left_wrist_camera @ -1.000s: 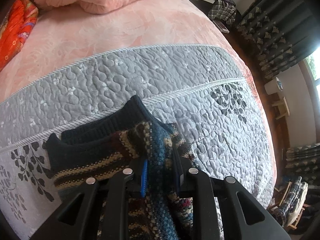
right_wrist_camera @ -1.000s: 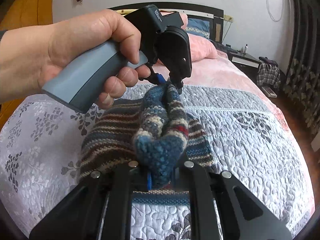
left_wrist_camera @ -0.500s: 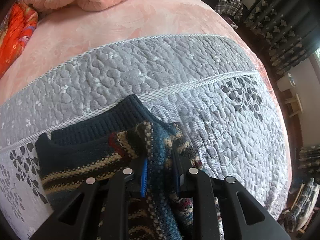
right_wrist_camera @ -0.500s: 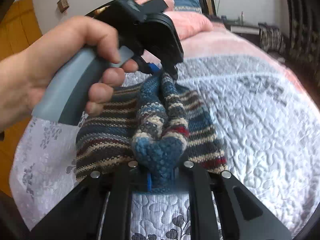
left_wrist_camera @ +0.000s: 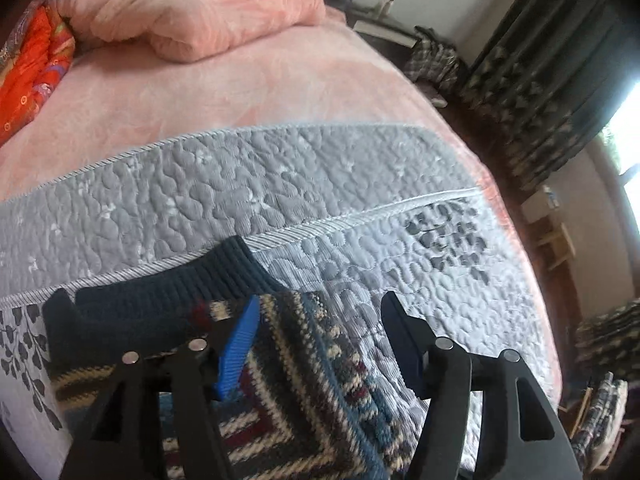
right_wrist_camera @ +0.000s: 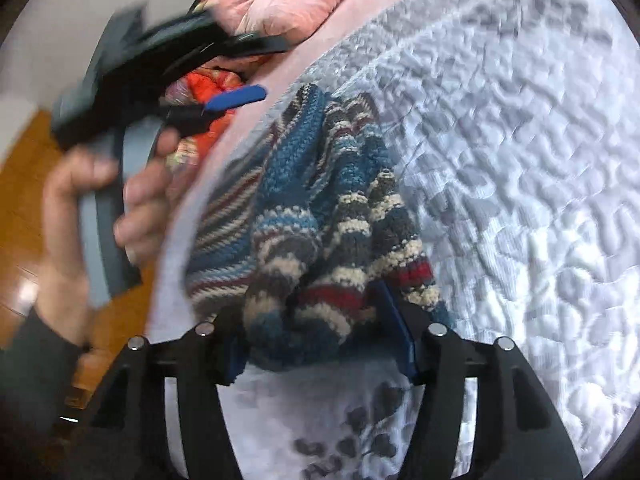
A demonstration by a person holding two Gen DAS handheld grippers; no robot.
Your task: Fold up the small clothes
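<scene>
A striped knitted sweater (left_wrist_camera: pixel 312 380) in blue, cream and dark red lies folded on the grey quilt (left_wrist_camera: pixel 280 184), its navy ribbed edge (left_wrist_camera: pixel 168 292) toward the pink blanket. My left gripper (left_wrist_camera: pixel 320 304) hovers just over it, open, its blue pad (left_wrist_camera: pixel 236 348) beside the knit. In the right wrist view the sweater (right_wrist_camera: pixel 328 200) is bunched in a hump between the spread fingers of my right gripper (right_wrist_camera: pixel 308 308), which is open. The left gripper (right_wrist_camera: pixel 256 72) shows there blurred, held by a hand (right_wrist_camera: pixel 68 240), off the far end of the sweater.
A rolled pink blanket (left_wrist_camera: pixel 200 20) and orange patterned cloth (left_wrist_camera: pixel 32 72) lie at the head of the bed. Dark curtains (left_wrist_camera: pixel 540 80) and a bedside table stand to the right. Wooden floor (right_wrist_camera: pixel 24 184) runs along the bed's left edge.
Both grippers were shut on the sweater's fold and have opened. The left one has let go and pulled away; the right wrist view has tilted sharply.
</scene>
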